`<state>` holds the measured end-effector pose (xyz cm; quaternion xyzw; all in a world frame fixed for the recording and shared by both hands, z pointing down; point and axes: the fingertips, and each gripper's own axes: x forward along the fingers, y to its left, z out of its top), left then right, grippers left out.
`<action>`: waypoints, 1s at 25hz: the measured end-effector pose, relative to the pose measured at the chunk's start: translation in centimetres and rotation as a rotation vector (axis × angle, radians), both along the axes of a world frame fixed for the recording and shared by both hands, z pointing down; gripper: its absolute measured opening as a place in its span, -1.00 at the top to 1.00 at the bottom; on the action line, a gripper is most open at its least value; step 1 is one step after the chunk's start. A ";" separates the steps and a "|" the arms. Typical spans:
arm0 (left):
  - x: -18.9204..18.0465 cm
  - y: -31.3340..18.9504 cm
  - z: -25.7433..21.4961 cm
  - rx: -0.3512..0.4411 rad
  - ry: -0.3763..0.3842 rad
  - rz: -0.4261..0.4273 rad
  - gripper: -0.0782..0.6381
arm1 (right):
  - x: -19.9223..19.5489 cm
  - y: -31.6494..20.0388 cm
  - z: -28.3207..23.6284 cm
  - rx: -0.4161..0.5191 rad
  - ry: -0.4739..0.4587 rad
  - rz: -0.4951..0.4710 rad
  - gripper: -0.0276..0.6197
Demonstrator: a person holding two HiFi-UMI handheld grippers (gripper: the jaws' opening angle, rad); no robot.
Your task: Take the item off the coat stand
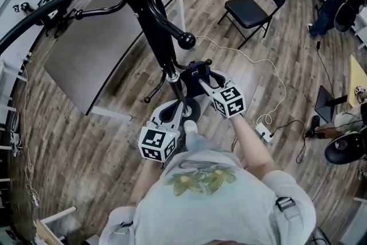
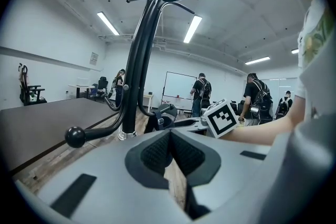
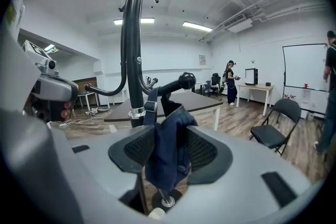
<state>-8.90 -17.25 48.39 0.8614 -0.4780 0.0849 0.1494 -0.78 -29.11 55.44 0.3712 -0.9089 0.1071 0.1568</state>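
Note:
A black coat stand (image 1: 153, 20) rises in front of me, its pole (image 3: 131, 50) straight ahead in the right gripper view. A dark blue denim item (image 3: 169, 136) hangs by a strap (image 3: 152, 105) that runs up to a low ball-tipped hook (image 3: 186, 80). My right gripper (image 3: 170, 157) is shut on that denim item (image 1: 198, 70), beside the pole. My left gripper (image 1: 176, 106) is lower, near the stand's base, and its jaws (image 2: 170, 152) are shut with nothing between them. In the left gripper view the item (image 2: 160, 119) and the right gripper's marker cube (image 2: 220, 118) show just beyond the pole (image 2: 137, 60).
A dark table (image 1: 97, 49) stands left of the coat stand, close behind its arms. A black folding chair (image 1: 252, 6) is at the back right. A white cable and power strip (image 1: 265, 132) lie on the wood floor at right. People stand at the room's far side (image 2: 200, 93).

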 end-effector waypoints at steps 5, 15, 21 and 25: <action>-0.5 -0.2 0.0 0.004 0.001 -0.004 0.74 | -0.4 0.4 0.7 -0.031 0.024 -0.011 0.86; -1.6 -0.3 0.4 -0.007 0.013 -0.015 0.74 | -0.5 0.7 0.2 -0.064 -0.029 0.006 0.88; -1.8 -0.2 0.3 -0.002 0.020 -0.014 0.74 | -0.5 0.5 -0.8 -0.077 -0.092 0.016 0.88; -2.0 -0.3 0.4 0.000 0.020 -0.015 0.74 | -0.5 0.2 -1.4 -0.078 -0.115 0.018 0.88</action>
